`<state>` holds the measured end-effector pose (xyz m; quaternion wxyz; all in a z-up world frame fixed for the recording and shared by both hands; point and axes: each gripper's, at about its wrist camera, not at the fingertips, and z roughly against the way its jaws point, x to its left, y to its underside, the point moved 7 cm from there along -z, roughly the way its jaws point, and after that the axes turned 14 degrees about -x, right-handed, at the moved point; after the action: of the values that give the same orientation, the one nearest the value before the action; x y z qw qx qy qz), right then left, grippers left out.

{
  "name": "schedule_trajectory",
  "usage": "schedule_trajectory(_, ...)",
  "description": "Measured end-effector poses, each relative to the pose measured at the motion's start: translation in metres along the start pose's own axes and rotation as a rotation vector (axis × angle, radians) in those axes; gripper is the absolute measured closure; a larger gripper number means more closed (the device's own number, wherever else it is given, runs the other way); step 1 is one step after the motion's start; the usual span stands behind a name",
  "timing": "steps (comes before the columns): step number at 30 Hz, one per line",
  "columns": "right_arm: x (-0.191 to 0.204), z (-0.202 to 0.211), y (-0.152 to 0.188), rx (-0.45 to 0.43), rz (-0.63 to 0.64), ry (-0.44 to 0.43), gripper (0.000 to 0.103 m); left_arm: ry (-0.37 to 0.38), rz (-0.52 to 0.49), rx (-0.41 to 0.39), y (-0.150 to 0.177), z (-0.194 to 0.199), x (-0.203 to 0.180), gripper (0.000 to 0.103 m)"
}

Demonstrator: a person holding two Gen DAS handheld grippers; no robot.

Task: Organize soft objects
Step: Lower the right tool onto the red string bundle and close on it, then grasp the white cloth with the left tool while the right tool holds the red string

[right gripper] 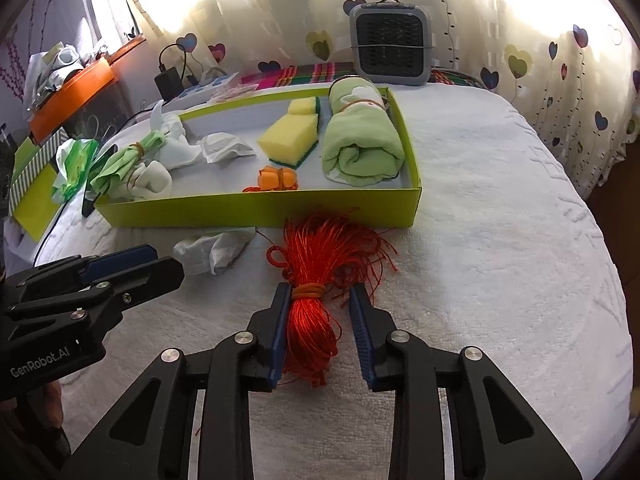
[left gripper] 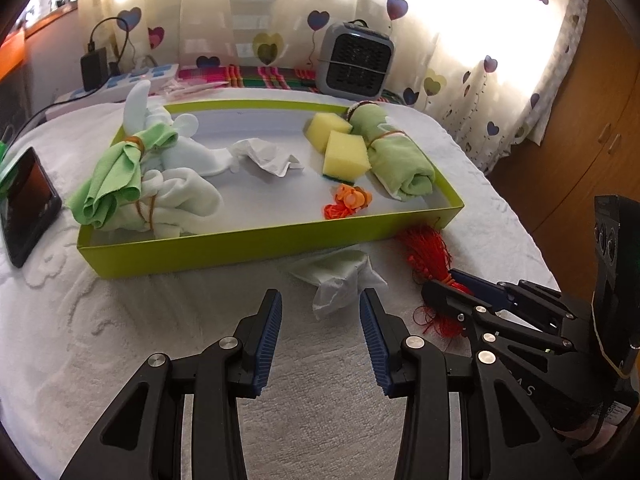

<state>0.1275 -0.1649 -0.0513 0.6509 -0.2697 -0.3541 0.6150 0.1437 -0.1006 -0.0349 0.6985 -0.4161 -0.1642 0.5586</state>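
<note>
Straddling a bundle of red thread (right gripper: 316, 312), the right gripper (right gripper: 320, 332) has its left pad against the bundle at the orange rubber band, while a clear gap shows between the thread and the right pad, so the jaws are not yet clamped on it. No earlier view is at hand to compare. The thread lies on the white bedspread (right gripper: 500, 240), just in front of the green tray (right gripper: 256, 212), its loose ends fanned toward the tray wall.

The left gripper (left gripper: 320, 340) hangs open and empty over the bedspread, with a crumpled white tissue (left gripper: 340, 280) lying just beyond its fingertips. In the right wrist view, its body reads "GenRobot.AI" in white letters.

Inside the tray lie 2 yellow sponges (left gripper: 340, 144), a rolled green towel (left gripper: 396, 156) tied with a band, a small orange spool (left gripper: 352, 200), another tissue (left gripper: 264, 156), and tied green and white cloths (left gripper: 132, 184) at the left end. A grey fan (left gripper: 356, 60) stands behind the tray, before heart-printed curtains (left gripper: 460, 60). A dark phone (left gripper: 28, 204) rests left of the tray.
</note>
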Motion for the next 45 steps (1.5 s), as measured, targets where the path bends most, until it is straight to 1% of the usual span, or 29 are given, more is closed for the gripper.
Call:
schedule_trajectory(2,-0.002,0.002,0.0,-0.003,-0.004,-0.005,0.082,-0.003,-0.004,0.004,0.0,-0.003,-0.002,0.064)
schedule_trajectory(5,-0.007,0.005,-0.001,-0.019,-0.019,0.0,0.087,-0.009,-0.011,0.005,-0.002,-0.006,-0.006,0.064)
schedule_trajectory(7,-0.011,0.008,-0.002,-0.03,-0.027,0.008,0.088,-0.01,-0.011,0.004,-0.003,-0.009,-0.008,0.064)
schedule_trajectory(9,-0.013,0.01,-0.002,-0.035,-0.03,0.008,0.088,-0.013,-0.016,0.012,-0.003,-0.012,-0.01,0.063)
schedule_trajectory(10,-0.014,0.011,-0.002,-0.038,-0.032,0.009,0.088,-0.014,-0.021,0.02,-0.003,-0.015,-0.012,0.06)
schedule_trajectory(12,-0.016,0.012,-0.001,-0.041,-0.039,0.006,0.088,-0.016,-0.017,0.027,-0.002,-0.02,-0.014,0.056)
schedule_trajectory(20,-0.018,0.013,-0.001,-0.053,-0.055,-0.011,0.088,-0.023,-0.001,0.034,-0.002,-0.028,-0.015,0.056)
schedule_trajectory(24,-0.019,0.013,0.0,-0.053,-0.059,-0.017,0.088,-0.035,-0.013,0.03,-0.002,-0.029,-0.016,0.056)
schedule_trajectory(33,-0.019,0.012,0.002,-0.05,-0.06,-0.025,0.088,-0.036,-0.024,0.015,-0.002,-0.029,-0.017,0.056)
schedule_trajectory(35,-0.019,0.012,0.002,-0.05,-0.062,-0.025,0.088,-0.036,-0.025,0.013,-0.002,-0.029,-0.017,0.057)
schedule_trajectory(40,-0.018,0.011,0.002,-0.046,-0.062,-0.024,0.088,-0.041,-0.022,0.007,-0.002,-0.027,-0.014,0.073)
schedule_trajectory(45,-0.019,0.011,0.003,-0.045,-0.06,-0.022,0.088,-0.036,-0.024,0.005,-0.003,-0.026,-0.014,0.08)
